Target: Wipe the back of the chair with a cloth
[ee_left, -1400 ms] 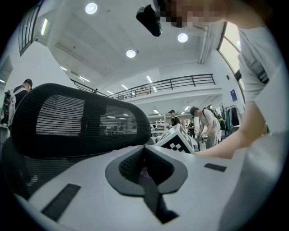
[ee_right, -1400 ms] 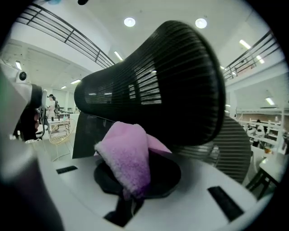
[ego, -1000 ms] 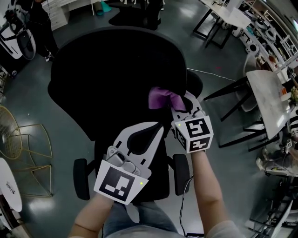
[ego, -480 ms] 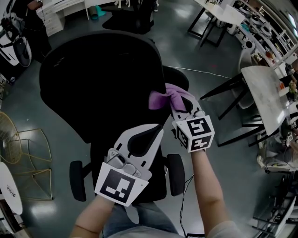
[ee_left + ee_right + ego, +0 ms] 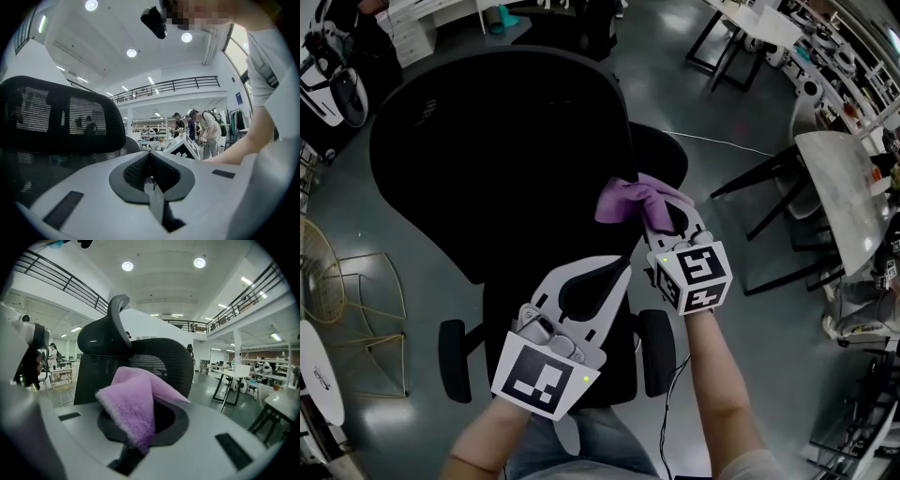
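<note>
The right hand-held gripper [image 5: 664, 217] has its jaws clamped on a fuzzy purple folded cloth [image 5: 630, 200], which sits at the right edge of the black mesh back of the office chair [image 5: 497, 150]. In the right gripper view the cloth [image 5: 133, 406] sticks up from between the jaws, with the chair back [image 5: 157, 362] just beyond it. The left hand-held gripper [image 5: 614, 270] hangs lower, near the chair's base over the glossy grey floor [image 5: 412, 375], its jaws pressed together with nothing between them.
</note>
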A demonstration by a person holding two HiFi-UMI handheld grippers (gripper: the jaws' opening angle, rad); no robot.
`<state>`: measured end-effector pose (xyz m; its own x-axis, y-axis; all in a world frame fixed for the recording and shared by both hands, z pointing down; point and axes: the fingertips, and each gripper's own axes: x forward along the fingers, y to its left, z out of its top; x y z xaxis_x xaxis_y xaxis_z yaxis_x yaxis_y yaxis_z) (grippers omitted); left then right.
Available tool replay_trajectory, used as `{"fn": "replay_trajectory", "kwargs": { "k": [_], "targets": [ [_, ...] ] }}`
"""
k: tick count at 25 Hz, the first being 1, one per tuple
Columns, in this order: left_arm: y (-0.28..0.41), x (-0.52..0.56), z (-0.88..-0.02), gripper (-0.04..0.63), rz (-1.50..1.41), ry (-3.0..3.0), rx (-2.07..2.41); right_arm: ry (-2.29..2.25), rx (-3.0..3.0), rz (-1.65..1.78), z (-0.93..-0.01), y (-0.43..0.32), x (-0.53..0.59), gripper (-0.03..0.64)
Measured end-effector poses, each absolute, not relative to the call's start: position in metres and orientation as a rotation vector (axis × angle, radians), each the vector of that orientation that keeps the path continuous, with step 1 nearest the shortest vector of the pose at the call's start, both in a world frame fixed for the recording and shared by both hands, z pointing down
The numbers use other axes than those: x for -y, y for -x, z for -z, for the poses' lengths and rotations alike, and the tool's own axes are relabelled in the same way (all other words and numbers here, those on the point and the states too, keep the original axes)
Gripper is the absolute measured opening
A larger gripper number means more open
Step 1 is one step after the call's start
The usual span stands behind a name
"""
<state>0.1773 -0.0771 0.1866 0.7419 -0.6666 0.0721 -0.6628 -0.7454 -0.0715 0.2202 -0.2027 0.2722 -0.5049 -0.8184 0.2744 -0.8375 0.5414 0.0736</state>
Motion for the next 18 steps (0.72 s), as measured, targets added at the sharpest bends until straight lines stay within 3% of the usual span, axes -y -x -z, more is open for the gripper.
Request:
{"fn": "replay_trajectory", "kwargs": {
  "k": [18],
  "targets": [
    [-0.163, 0.074, -0.202, 0.012, 0.128, 2.899, -1.159, -1.285, 2.47, -0.045, -0.297, -0.212, 0.198, 0.048]
  ]
}}
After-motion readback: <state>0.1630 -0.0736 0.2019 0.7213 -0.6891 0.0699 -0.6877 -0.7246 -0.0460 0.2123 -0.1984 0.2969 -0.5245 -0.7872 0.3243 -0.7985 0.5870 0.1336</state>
